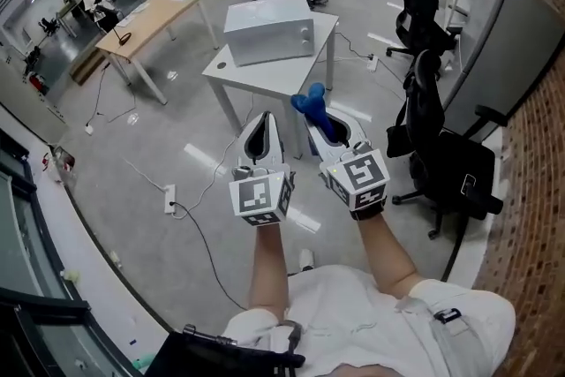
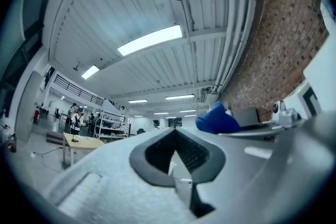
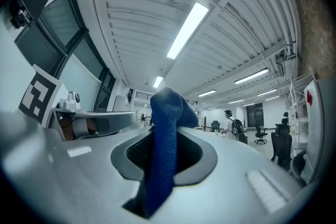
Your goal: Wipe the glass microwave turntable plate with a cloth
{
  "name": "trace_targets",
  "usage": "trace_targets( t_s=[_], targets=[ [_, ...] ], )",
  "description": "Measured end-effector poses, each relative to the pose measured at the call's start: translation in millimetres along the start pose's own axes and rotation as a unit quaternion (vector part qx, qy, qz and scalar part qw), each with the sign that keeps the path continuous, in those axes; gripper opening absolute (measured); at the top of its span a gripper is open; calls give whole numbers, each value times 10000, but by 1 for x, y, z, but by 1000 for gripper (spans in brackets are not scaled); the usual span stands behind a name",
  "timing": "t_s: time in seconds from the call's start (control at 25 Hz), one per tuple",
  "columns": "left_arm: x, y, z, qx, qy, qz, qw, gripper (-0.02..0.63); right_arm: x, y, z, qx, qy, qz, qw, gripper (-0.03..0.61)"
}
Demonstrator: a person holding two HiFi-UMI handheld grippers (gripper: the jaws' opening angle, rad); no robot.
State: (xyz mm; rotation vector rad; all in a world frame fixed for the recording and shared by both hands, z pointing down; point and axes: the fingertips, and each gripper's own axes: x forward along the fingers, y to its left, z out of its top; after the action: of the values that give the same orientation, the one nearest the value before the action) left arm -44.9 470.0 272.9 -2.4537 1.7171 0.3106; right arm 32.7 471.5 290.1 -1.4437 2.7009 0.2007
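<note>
Two grippers held side by side, short of the table's (image 1: pixel 231 77) near edge. Right gripper (image 1: pixel 325 121) clenched on blue nubby cloth (image 3: pixel 167 128), its bunched fold poking past the tips. Left gripper (image 2: pixel 176 152) closed, empty. White microwave (image 1: pixel 269 29) on the table's far side.

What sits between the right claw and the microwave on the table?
Head view: only the blue cloth, gripped by the right claw, then bare white tabletop up to the microwave.

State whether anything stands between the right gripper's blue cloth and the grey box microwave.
Nothing visible does: the right gripper, shut on the blue cloth, has open air up to the grey microwave. No glass plate shows.
</note>
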Motion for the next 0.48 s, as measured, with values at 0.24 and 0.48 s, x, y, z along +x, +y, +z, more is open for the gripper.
trace_targets(
  t_s=[0.24, 0.48],
  targets=[
    [36, 40, -12, -120, -69, -82, 9999, 3, 51, 6, -6, -214, -52, 168, 9996, 74],
    [71, 57, -50, -351, 218, -55, 9991, 3, 83, -26, -42, -71, 273, 26, 9996, 74]
  ],
)
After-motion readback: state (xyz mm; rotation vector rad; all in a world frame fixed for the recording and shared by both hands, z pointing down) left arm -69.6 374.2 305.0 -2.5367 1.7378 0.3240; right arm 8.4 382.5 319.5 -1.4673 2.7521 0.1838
